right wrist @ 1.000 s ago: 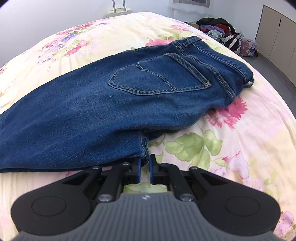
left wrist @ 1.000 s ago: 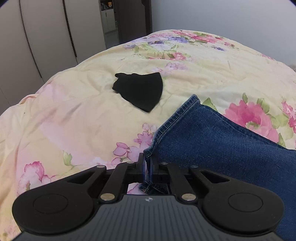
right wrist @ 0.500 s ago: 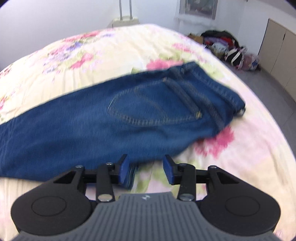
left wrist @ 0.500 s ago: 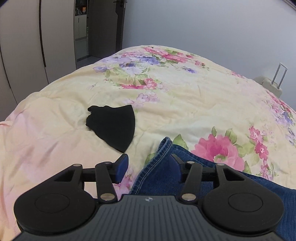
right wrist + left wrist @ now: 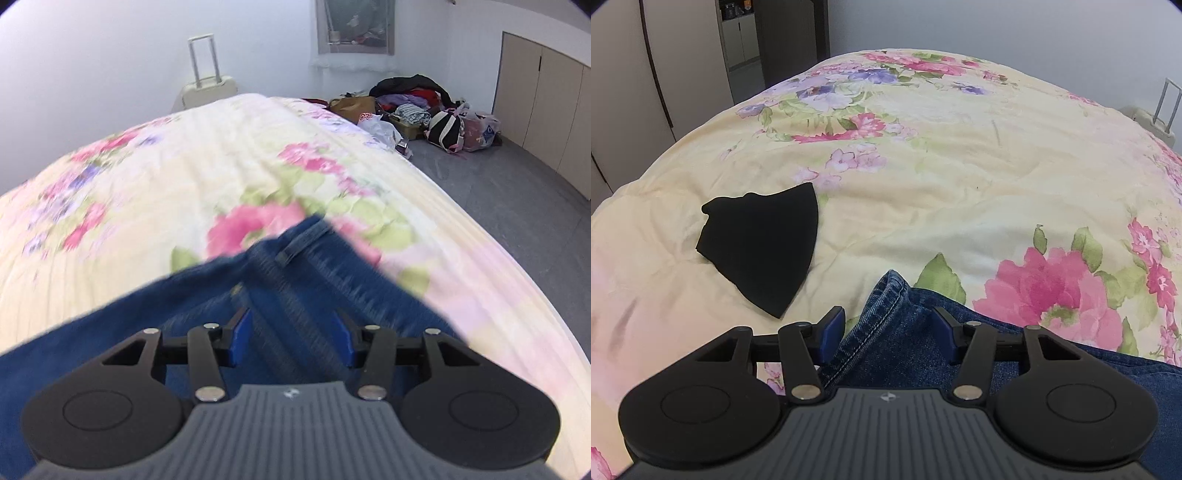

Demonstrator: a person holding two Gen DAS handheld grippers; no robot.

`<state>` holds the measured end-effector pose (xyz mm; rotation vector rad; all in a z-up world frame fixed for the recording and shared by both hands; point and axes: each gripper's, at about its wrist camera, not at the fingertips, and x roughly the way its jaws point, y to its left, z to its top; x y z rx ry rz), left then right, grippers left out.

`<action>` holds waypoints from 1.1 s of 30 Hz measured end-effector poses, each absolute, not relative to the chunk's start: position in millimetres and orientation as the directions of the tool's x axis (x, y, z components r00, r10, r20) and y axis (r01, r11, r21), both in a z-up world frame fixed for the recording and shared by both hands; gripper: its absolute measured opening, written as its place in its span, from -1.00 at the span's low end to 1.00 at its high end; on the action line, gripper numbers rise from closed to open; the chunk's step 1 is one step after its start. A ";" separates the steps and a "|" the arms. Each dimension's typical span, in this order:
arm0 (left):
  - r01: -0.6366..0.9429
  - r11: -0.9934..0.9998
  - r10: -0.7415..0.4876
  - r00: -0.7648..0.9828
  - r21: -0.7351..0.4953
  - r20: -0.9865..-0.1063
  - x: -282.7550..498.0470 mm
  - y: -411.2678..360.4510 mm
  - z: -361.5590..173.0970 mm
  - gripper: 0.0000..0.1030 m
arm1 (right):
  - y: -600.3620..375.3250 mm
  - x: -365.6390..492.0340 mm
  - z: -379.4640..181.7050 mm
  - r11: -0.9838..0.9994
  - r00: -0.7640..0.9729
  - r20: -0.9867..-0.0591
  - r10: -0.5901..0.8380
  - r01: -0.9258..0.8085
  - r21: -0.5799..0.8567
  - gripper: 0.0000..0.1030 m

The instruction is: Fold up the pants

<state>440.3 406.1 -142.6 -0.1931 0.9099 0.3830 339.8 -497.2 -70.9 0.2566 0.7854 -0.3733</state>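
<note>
Blue jeans lie on a floral bedspread. In the left wrist view the hem end of the jeans (image 5: 886,325) lies under my left gripper (image 5: 888,334), which is open with the denim between its spread blue pads. In the right wrist view, which is blurred, the waistband end of the jeans (image 5: 295,266) reaches forward from under my right gripper (image 5: 291,338), which is open above the denim and holds nothing.
A black cloth (image 5: 761,243) lies on the bedspread (image 5: 960,184) left of the hem. A white suitcase (image 5: 207,88) stands behind the bed. A pile of clothes and bags (image 5: 417,110) sits on the grey floor at the right. Cupboard doors (image 5: 635,92) stand beyond the bed's left side.
Both grippers were shut on the jeans' edge a second ago and have opened and let go. The right gripper has swung up and forward over the waistband; the left has lifted over the hem.
</note>
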 end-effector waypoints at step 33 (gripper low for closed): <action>-0.444 0.855 0.486 0.503 0.269 -0.714 452.8 366.6 -132.7 -0.19 | -547.1 444.1 -104.7 0.879 0.586 -0.688 -0.427 0.446 -0.166 -0.51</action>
